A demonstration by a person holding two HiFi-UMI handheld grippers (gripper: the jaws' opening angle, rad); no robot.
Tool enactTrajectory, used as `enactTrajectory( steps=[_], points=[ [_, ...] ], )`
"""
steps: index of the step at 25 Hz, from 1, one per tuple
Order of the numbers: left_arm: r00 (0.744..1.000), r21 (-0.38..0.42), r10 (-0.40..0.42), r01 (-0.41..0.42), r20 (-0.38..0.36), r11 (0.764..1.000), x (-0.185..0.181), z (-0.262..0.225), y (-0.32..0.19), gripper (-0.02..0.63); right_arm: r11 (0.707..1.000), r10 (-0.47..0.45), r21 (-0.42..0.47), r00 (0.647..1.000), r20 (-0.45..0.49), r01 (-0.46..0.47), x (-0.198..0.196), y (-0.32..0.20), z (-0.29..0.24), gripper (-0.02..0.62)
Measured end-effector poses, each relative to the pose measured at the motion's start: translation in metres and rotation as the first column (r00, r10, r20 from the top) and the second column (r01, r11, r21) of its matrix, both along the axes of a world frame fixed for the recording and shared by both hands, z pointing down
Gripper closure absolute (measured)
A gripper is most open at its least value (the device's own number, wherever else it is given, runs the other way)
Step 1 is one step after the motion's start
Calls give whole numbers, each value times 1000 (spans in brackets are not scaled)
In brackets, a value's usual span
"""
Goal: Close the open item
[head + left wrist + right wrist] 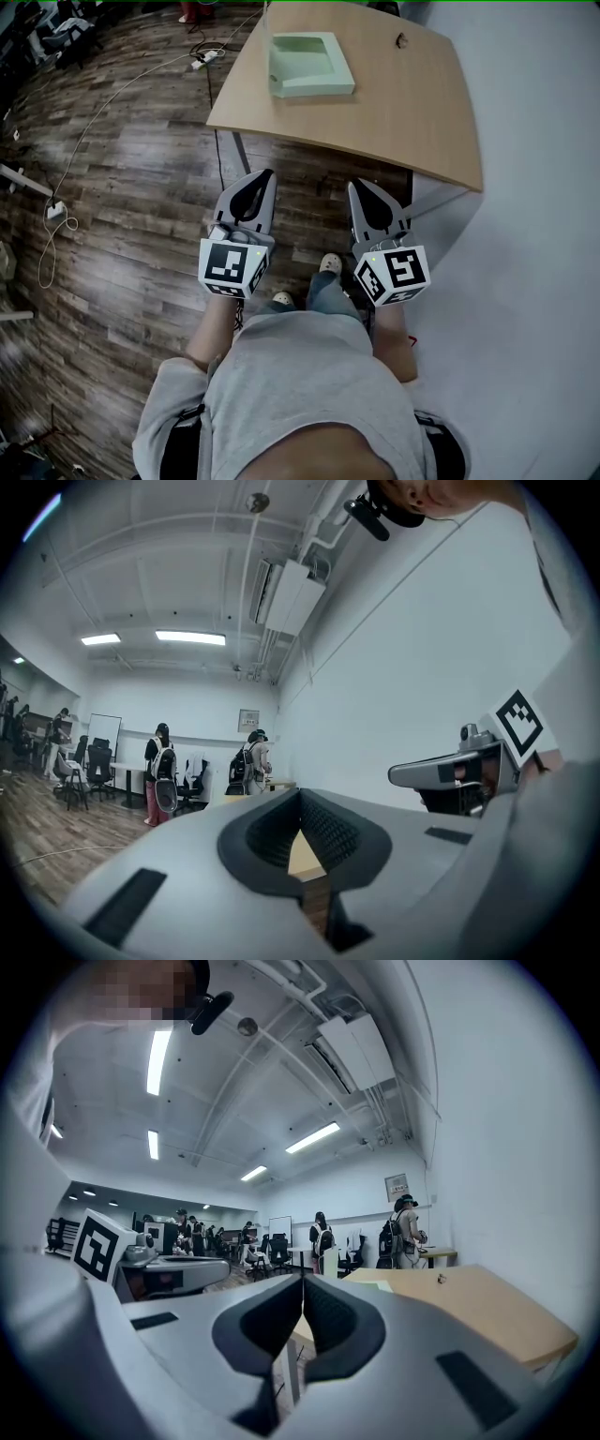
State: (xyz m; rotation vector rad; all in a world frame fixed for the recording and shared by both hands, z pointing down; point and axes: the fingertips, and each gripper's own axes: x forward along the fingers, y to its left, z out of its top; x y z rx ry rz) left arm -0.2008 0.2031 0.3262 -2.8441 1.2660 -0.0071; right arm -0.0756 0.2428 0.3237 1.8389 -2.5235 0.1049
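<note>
A pale green box [309, 64] lies open on the far part of the wooden table [403, 112]; in the right gripper view the box [379, 1284] shows only as a thin sliver beyond the jaws. My left gripper [267, 175] and right gripper [355, 185] are held side by side in front of my body, short of the table's near edge and well away from the box. Both are shut with nothing between the jaws. In their own views the left gripper [300, 795] and right gripper [303, 1279] point level across the room.
A small dark object [401, 39] sits on the table's far right. Cables and a power strip [204, 58] lie on the wood floor to the left. A white wall [544, 206] runs along the right. People with backpacks [161, 772] stand far off by desks.
</note>
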Motion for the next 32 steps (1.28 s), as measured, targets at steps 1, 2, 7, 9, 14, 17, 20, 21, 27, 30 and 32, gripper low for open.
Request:
enactTrajectory(
  steps=[1,2,7,9,14,17,20,21,27,30,32],
  points=[
    [1000,-1,-6,6,0,1000,2,0,-5,591,1000,-4,0,1000,1,4,2,-5,0,584],
    [1000,-2,-12,12,0,1000,3,-1,-10,591,1000,-9,0,1000,1,9,5,-11,-1,584],
    [999,-3,-42,42,-4,999,17,-2,-33,591,999,-32,6,999,3,32,21,-38,-3,584],
    [999,-2,-52,52,-7,999,25,-3,-43,591,999,-43,7,999,1,43,29,-50,-4,584],
    [997,-1,-78,78,-10,997,46,-6,-66,591,997,-73,5,997,-2,73,51,-79,-7,584],
    [995,1,-95,95,-10,995,57,-7,-81,591,996,-94,5,996,-3,94,62,-96,-7,584],
    [994,-3,-112,112,-12,994,69,-6,-94,591,994,-111,1,994,0,111,74,-111,-6,584],
    [993,-4,-118,118,-10,993,73,-5,-98,591,993,-118,0,993,1,118,78,-116,-6,584],
    [988,-8,-156,155,-10,988,93,-4,-121,591,987,-159,-6,987,4,159,96,-143,-3,584],
    [984,-6,-177,177,-10,984,103,-5,-131,591,984,-178,-4,984,4,179,108,-155,-4,584],
    [981,-5,-192,192,-12,981,110,-6,-136,591,981,-193,-2,981,3,193,115,-162,-5,584]
  ],
)
